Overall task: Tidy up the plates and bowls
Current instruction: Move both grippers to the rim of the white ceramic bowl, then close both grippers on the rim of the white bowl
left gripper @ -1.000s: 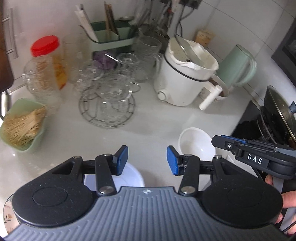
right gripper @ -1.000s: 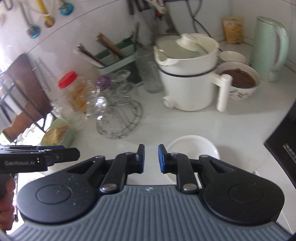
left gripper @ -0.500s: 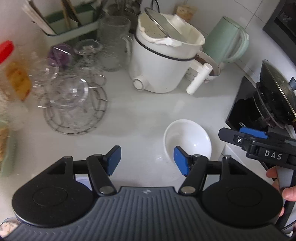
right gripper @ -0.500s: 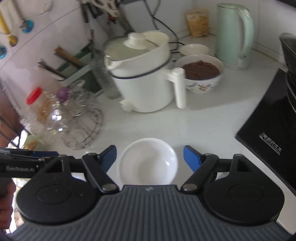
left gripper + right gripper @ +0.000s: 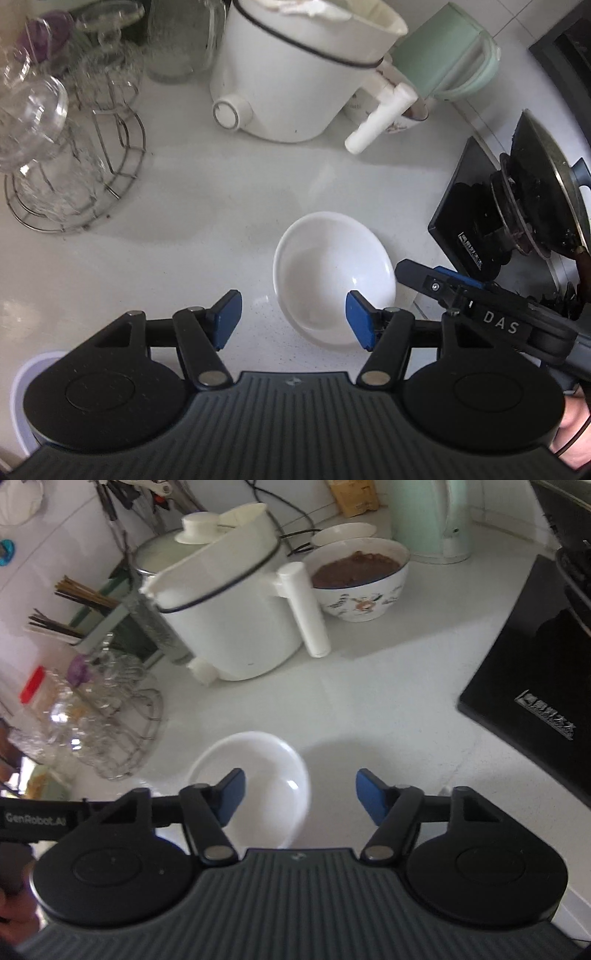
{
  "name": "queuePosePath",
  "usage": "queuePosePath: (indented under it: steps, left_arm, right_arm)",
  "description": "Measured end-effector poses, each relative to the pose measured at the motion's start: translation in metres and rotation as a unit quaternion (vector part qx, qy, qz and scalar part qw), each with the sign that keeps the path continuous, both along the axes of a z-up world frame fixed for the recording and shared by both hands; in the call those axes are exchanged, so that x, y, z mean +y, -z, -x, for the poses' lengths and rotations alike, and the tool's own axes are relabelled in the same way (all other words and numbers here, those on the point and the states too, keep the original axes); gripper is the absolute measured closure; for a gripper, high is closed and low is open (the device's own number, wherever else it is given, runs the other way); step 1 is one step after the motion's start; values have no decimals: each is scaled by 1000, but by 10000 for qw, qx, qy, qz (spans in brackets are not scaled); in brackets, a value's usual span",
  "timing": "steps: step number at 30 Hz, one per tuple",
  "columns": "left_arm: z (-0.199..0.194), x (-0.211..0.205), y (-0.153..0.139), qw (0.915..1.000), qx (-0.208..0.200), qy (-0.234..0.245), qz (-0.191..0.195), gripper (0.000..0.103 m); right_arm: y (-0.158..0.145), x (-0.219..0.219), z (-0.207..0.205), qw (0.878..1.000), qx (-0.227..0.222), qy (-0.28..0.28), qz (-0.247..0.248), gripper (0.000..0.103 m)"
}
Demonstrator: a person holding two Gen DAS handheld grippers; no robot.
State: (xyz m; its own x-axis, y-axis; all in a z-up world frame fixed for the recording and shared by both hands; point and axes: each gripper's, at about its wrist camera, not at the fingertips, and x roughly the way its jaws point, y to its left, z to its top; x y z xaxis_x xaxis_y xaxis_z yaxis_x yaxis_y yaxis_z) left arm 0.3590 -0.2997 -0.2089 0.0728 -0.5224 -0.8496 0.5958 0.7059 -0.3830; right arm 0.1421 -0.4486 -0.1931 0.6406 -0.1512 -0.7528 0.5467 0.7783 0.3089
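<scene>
An empty white bowl (image 5: 332, 273) sits on the white counter; it also shows in the right wrist view (image 5: 258, 775). My left gripper (image 5: 291, 319) is open, hovering above the counter, with its right pad over the bowl's near rim. My right gripper (image 5: 301, 797) is open above the bowl's right rim, its left pad over the bowl's inside. Its body shows at the right of the left wrist view (image 5: 480, 306). A patterned bowl of brown food (image 5: 360, 579) and a small white dish (image 5: 343, 533) stand behind. A pale blue-white dish (image 5: 18, 398) lies under my left gripper's body.
A white electric pot (image 5: 295, 66) with a long handle stands behind the bowl. A wire rack of glasses (image 5: 66, 158) is at the left. A green kettle (image 5: 447, 59), a black cooktop (image 5: 535, 686) and a dark pan (image 5: 539, 192) are at the right.
Both grippers moved forward and down toward the white bowl. The right gripper opened wide from nearly shut. The left gripper opened wider.
</scene>
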Motion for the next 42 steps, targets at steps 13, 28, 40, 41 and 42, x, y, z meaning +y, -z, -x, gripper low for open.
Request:
queuePosePath:
  steps: [13, 28, 40, 41, 42]
  left_arm:
    - [-30, -1, 29, 9946, 853, -594, 32, 48]
    - [-28, -1, 33, 9928, 1003, -646, 92, 85]
    - [-25, 12, -4, 9944, 859, -549, 274, 85]
    - [-24, 14, -8, 9947, 820, -547, 294, 85]
    - [-23, 16, -12, 9947, 802, -563, 321, 85]
  right_arm:
    - [25, 3, -10, 9992, 123, 13, -386, 61]
    - [29, 8, -9, 9982, 178, -266, -509, 89]
    - [5, 6, -1, 9962, -115, -318, -808, 88]
    - [2, 7, -1, 9960, -148, -326, -821, 88]
    - [-1, 8, -1, 9958, -175, -340, -828, 88]
